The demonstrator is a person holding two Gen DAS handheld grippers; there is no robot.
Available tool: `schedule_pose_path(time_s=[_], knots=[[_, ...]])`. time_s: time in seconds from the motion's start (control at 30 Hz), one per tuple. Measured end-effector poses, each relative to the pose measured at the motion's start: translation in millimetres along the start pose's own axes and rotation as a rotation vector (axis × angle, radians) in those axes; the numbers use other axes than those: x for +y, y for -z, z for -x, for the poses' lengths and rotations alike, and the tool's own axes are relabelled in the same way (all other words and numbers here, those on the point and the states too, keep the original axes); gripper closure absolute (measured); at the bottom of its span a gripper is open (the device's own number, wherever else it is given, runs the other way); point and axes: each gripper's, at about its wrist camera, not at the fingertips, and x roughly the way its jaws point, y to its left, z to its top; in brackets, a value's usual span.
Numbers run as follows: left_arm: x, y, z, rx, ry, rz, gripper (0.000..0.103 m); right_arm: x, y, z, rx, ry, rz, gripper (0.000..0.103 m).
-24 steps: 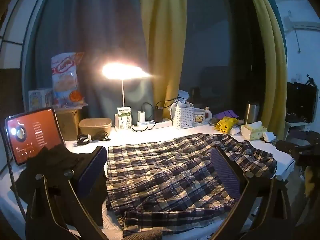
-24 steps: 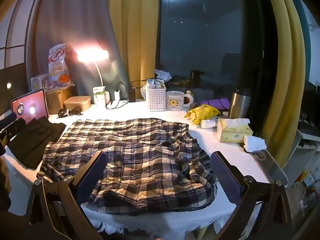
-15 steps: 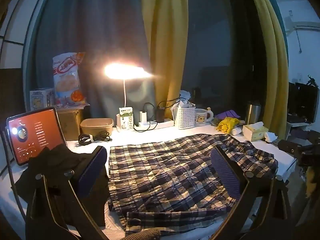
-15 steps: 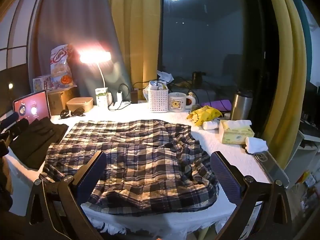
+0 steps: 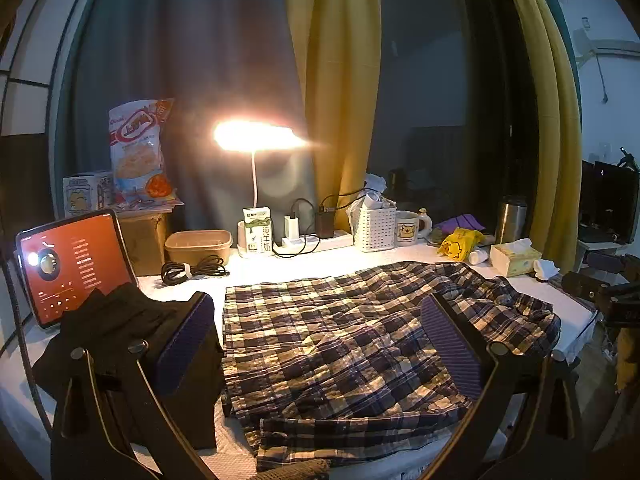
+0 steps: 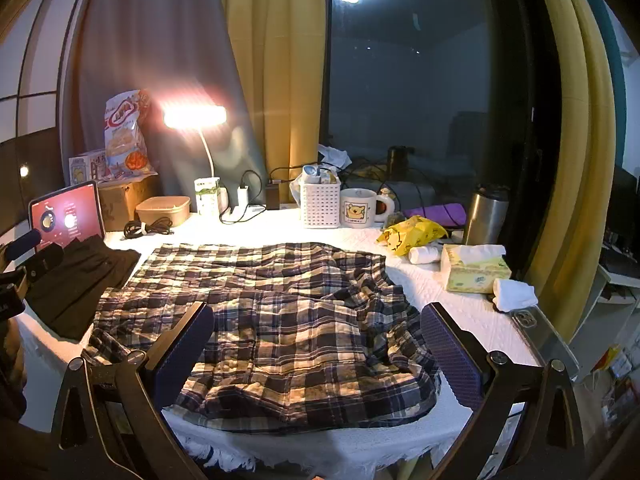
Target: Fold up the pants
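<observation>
Two gaping hand-held grippers (image 5: 320, 340) above plaid pants (image 6: 276, 320)

My left gripper (image 5: 320, 344) has two dark, flat-cut arms that look like stained plywood, each branching in a narrow V toward the camera. A round metal bolt head sits at every joint, two showing on each side. My fingers (image 5: 186, 342) end in long rectangular pads of dark blue-purple rubber with fine ribbing across the inner face.

My right gripper (image 6: 318, 350) is built the same way: dark wooden arms, the same silver bolt heads, the same ribbed blue-purple pads (image 6: 450, 354). From the right wrist view, the far end of my other tool shows at the left edge as a black block with a dark blue rounded tip.
</observation>
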Motion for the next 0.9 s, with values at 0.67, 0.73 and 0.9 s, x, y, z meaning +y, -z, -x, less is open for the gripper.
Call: schedule_pose_path(time_s=[0.67, 0.73, 0.9], knots=[[-0.8, -1.2, 1.6, 0.006, -0.026, -0.018, 0.001, 0.5, -0.2, -0.6, 0.001, 0.002, 0.002, 0.0], [-2.8, -1.3, 1.7, 0.008, -0.023, -0.024, 0.001, 1.1, -0.5, -0.7, 0.002, 0.003, 0.003, 0.0], [-6.0, -2.6, 2.7, 0.007, -0.019, -0.031, 0.001, 0.8, -0.7, -0.7, 0.002, 0.004, 0.002, 0.0]])
